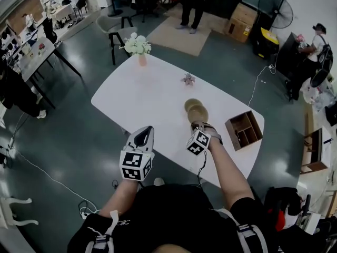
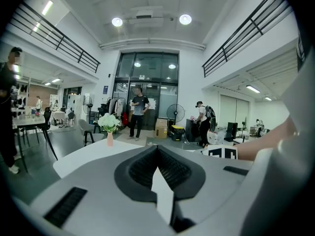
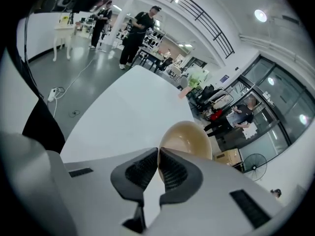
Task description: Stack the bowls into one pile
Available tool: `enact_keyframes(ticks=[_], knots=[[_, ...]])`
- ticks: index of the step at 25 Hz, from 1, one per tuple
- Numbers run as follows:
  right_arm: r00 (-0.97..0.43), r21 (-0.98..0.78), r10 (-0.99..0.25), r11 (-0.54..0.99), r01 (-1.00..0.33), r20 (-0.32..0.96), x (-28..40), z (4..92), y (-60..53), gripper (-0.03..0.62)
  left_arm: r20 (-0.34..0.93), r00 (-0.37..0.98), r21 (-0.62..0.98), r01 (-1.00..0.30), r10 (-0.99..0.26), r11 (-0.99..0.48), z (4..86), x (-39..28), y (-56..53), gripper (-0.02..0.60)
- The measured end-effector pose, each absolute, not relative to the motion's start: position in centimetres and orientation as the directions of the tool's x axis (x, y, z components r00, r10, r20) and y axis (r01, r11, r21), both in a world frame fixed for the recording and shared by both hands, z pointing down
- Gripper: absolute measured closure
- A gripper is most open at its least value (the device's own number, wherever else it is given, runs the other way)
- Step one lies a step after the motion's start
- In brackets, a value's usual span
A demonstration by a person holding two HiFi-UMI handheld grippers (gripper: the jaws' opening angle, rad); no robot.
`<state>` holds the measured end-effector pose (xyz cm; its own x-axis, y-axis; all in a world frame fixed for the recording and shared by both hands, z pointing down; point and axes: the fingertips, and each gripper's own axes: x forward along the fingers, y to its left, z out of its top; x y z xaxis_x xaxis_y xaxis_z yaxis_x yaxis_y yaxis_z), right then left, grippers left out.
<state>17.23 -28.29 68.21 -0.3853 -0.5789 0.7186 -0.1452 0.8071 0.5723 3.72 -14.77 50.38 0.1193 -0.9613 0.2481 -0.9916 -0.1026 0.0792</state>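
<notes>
Big open hall, white table (image 1: 142, 94) in the middle. The right tool (image 3: 158, 154) is clamped on the rim of a tan bowl (image 3: 187, 139) toward the table's right side. The other bowl (image 1: 192, 105) sits just past it on the far side. The left tool (image 2: 157, 150) is closed on nothing at the near edge. Looks like the carry step to me. Next it needs centring over the other bowl, then easing down in.

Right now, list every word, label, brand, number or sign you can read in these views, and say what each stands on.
No text can be read in any view.
Left gripper cube and right gripper cube: square black-and-white patterns, no letters.
Blue sign by the glass doors: too small to read.
Cardboard box: print, if any, too blurred.
Bowl in the right gripper's jaws: no markings visible.
</notes>
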Motion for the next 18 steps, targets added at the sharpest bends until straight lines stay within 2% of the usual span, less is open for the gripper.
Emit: enact_keyframes(ticks=[8,18], knots=[[-0.359,0.561,-0.58,0.811,-0.167,0.731,16.2,69.1,-34.4,0.563,0.266,0.096,0.073,-0.994,-0.959,-0.079,51.0,2.3,-15.7,0.571],[-0.303,0.517,-0.525,0.848,-0.112,0.795,14.8,73.7,-37.5,0.56,0.297,0.028,0.058,-0.998,-0.955,-0.011,51.8,-0.2,-16.1,0.571]])
